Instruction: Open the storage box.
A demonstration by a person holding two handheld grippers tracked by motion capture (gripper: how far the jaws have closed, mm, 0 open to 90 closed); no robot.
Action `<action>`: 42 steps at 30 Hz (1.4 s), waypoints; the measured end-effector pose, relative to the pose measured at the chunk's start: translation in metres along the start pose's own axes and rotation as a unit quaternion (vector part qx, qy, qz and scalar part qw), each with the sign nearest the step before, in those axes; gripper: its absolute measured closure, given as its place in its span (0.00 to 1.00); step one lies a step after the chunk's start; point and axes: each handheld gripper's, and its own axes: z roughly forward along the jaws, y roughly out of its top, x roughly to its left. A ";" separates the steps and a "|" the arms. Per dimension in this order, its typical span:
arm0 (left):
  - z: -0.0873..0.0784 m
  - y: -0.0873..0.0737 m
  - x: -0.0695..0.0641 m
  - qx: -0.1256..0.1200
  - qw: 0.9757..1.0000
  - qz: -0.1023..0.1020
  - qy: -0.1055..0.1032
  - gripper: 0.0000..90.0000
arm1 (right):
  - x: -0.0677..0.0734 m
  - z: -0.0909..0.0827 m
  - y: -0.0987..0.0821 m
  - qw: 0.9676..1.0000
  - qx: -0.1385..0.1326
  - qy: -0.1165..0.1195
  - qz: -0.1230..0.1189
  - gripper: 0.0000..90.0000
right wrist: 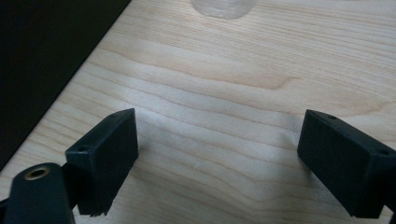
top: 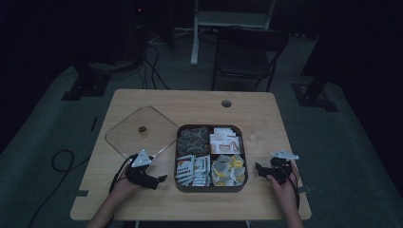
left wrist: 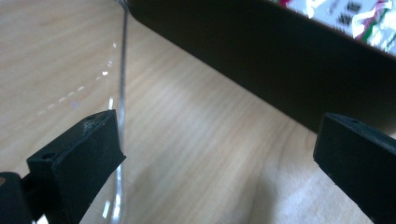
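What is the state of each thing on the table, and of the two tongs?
Box: open, four compartments filled with packets.
Lid: off, lying flat on the table left of the box, knob up.
Left tongs: open, holding nothing, one jaw at the lid's edge.
Right tongs: open, holding nothing, low over bare table right of the box.
Glass: upright, right of the box; contents cannot be told.
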 end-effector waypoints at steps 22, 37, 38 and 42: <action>0.003 -0.009 -0.027 0.055 0.998 -0.001 0.006 0.02 | 0.000 0.000 0.000 1.000 0.000 0.000 0.000 0.13; 0.004 -0.010 -0.032 0.065 0.997 0.017 0.023 0.02 | 0.000 0.000 0.000 1.000 0.000 0.001 -0.002 0.13; 0.004 -0.010 -0.032 0.065 0.997 0.017 0.023 0.02 | 0.000 0.000 0.000 1.000 0.001 0.004 -0.004 0.13; 0.005 -0.009 -0.033 0.064 0.997 0.011 0.028 0.02 | 0.000 0.000 0.000 1.000 0.001 0.005 -0.005 0.13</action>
